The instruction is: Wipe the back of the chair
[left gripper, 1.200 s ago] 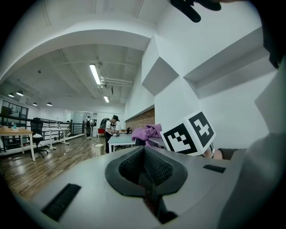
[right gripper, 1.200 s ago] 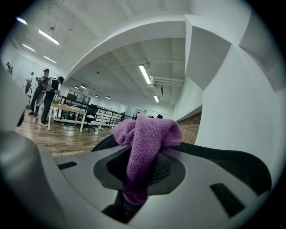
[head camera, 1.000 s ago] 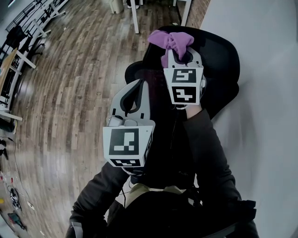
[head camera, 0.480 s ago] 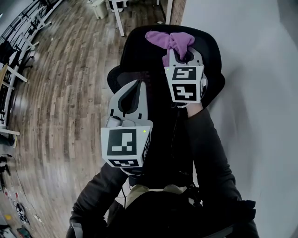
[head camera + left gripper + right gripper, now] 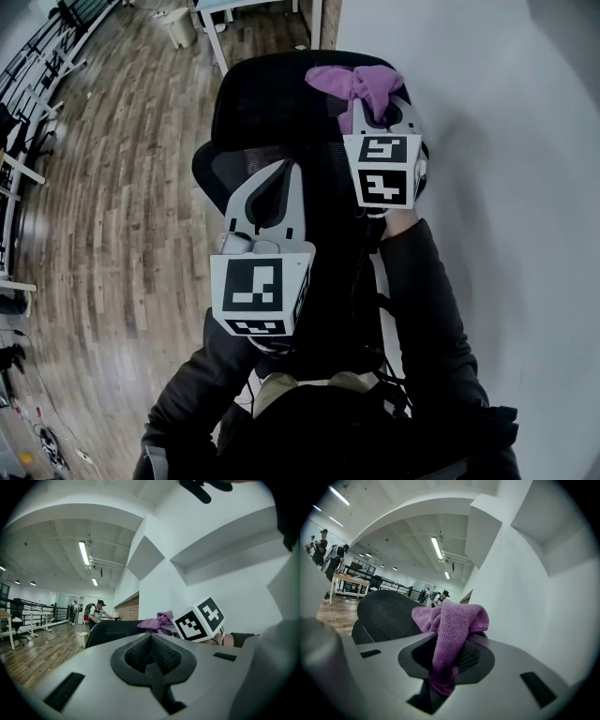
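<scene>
The black mesh chair back (image 5: 267,108) fills the upper middle of the head view. My right gripper (image 5: 375,108) is shut on a purple cloth (image 5: 356,84), which bunches out past the jaws against the chair back's upper right edge. In the right gripper view the cloth (image 5: 450,627) hangs down between the jaws, with the chair back (image 5: 386,613) behind it to the left. My left gripper (image 5: 270,187) is held lower and to the left over the chair back, jaws shut on nothing. From the left gripper view I see the chair's top edge (image 5: 112,629), the cloth (image 5: 157,620) and the right gripper's marker cube (image 5: 199,618).
A white wall (image 5: 506,187) runs close along the right of the chair. Wooden floor (image 5: 103,216) lies to the left, with white table legs (image 5: 217,37) and a bin (image 5: 173,23) at the far end. People (image 5: 96,612) stand at desks far off.
The chair back has slid left and nearer in the head view. My right gripper with the cloth now sits at its upper right edge. The left gripper has hardly moved.
</scene>
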